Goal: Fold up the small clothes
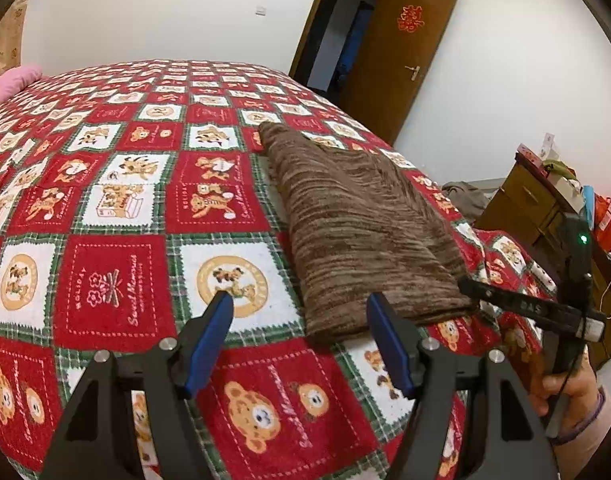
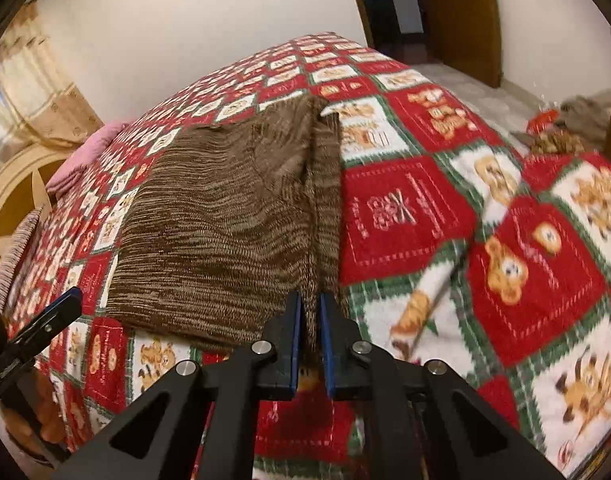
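Knitwear first: I see the brown striped garment lying folded on the red bear-patterned bedspread, near the bed's front edge. My right gripper has its blue fingers clenched on the garment's near right edge, fabric caught between them. My left gripper hovers just beside the near left corner, fingers spread wide, gripping nothing.
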{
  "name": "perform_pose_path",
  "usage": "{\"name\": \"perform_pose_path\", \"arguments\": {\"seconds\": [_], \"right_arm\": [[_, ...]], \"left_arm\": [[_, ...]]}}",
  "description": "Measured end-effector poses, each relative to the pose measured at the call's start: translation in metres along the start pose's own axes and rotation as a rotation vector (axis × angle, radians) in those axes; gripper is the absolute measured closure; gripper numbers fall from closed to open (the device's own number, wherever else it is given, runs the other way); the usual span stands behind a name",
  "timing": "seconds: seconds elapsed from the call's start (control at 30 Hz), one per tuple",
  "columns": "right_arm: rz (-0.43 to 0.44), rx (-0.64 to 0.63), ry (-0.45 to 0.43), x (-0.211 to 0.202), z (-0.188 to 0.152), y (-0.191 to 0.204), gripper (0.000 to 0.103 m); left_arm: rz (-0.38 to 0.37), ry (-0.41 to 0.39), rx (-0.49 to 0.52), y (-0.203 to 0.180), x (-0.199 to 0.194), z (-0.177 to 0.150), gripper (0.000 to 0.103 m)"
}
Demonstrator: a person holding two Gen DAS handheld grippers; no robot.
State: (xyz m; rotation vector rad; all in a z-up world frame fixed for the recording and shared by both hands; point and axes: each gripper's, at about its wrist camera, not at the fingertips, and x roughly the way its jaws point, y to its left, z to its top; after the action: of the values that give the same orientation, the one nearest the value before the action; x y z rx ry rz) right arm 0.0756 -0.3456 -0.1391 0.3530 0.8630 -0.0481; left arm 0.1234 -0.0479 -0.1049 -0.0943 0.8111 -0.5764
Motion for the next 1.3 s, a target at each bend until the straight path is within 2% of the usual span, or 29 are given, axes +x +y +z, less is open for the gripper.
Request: {"name": "perform_pose_path", "arguments": {"seconds": [0.13, 0.23, 0.3, 0.33, 0.37, 0.5, 0.53, 0.57, 0.6, 0.63, 0.7, 0.8, 0.87, 1.0, 1.03, 1.07, 1.1, 1.2, 1.3], "right_arm": [[-0.002, 0.016, -0.009, -0.016, 0.009, 0.002, 0.092], [0.016, 0.028, -0.090, -0.035, 0.027, 0.006, 0.090], [0.050, -0.007, -0.143, -0.038, 0.045, 0.015, 0.070], [0.054, -0.039, -0.166, -0.035, 0.056, 0.024, 0.051], [0.047, -0.065, -0.180, -0.031, 0.063, 0.031, 0.046], [0.028, -0.185, -0.166, 0.005, 0.081, 0.056, 0.046], [0.029, -0.189, -0.134, 0.016, 0.083, 0.056, 0.055], [0.033, -0.185, -0.096, 0.027, 0.083, 0.054, 0.073], [0.027, -0.166, -0.044, 0.041, 0.080, 0.047, 0.078], [0.002, -0.143, -0.015, 0.050, 0.078, 0.038, 0.078], [0.004, -0.093, -0.032, 0.052, 0.074, 0.020, 0.082], [-0.030, -0.035, -0.023, 0.047, 0.074, 0.008, 0.082], [-0.057, -0.036, -0.008, 0.048, 0.076, 0.007, 0.067], [0.022, 0.032, -0.044, 0.037, 0.090, -0.004, 0.065], [0.038, 0.043, -0.071, 0.033, 0.097, -0.005, 0.053], [0.052, 0.050, -0.089, 0.032, 0.103, -0.007, 0.034], [0.058, 0.060, -0.113, 0.031, 0.111, -0.009, 0.027], [0.084, 0.072, -0.110, 0.042, 0.132, -0.010, 0.024], [0.082, 0.081, -0.026, 0.075, 0.150, -0.012, 0.024]], "left_arm": [[0.013, -0.013, -0.024, 0.009, 0.004, 0.015, 0.032], [0.022, -0.032, -0.064, 0.017, 0.014, 0.033, 0.032], [0.026, -0.039, -0.083, 0.018, 0.026, 0.046, 0.032], [0.029, -0.042, -0.084, 0.018, 0.031, 0.050, 0.032], [0.035, -0.051, -0.087, 0.016, 0.039, 0.057, 0.032], [0.066, -0.061, -0.109, 0.013, 0.063, 0.067, 0.032], [0.077, -0.041, -0.115, 0.013, 0.073, 0.066, 0.032], [0.094, -0.021, -0.116, 0.012, 0.081, 0.064, 0.031], [0.118, 0.001, -0.115, 0.010, 0.090, 0.061, 0.031], [0.133, 0.011, -0.113, 0.009, 0.096, 0.056, 0.030], [0.140, 0.019, -0.108, 0.005, 0.103, 0.050, 0.024], [0.172, 0.031, -0.066, -0.003, 0.106, 0.052, 0.022], [0.176, 0.046, -0.054, -0.003, 0.107, 0.053, 0.020], [0.129, 0.065, -0.020, 0.004, 0.100, 0.069, 0.019], [0.109, 0.050, -0.014, 0.006, 0.095, 0.075, 0.019], [0.096, 0.034, -0.007, 0.006, 0.092, 0.081, 0.019], [0.083, 0.014, 0.006, 0.006, 0.089, 0.090, 0.018], [0.035, -0.005, 0.001, 0.007, 0.097, 0.113, 0.018], [-0.028, 0.025, -0.083, 0.017, 0.126, 0.129, 0.019]]}}
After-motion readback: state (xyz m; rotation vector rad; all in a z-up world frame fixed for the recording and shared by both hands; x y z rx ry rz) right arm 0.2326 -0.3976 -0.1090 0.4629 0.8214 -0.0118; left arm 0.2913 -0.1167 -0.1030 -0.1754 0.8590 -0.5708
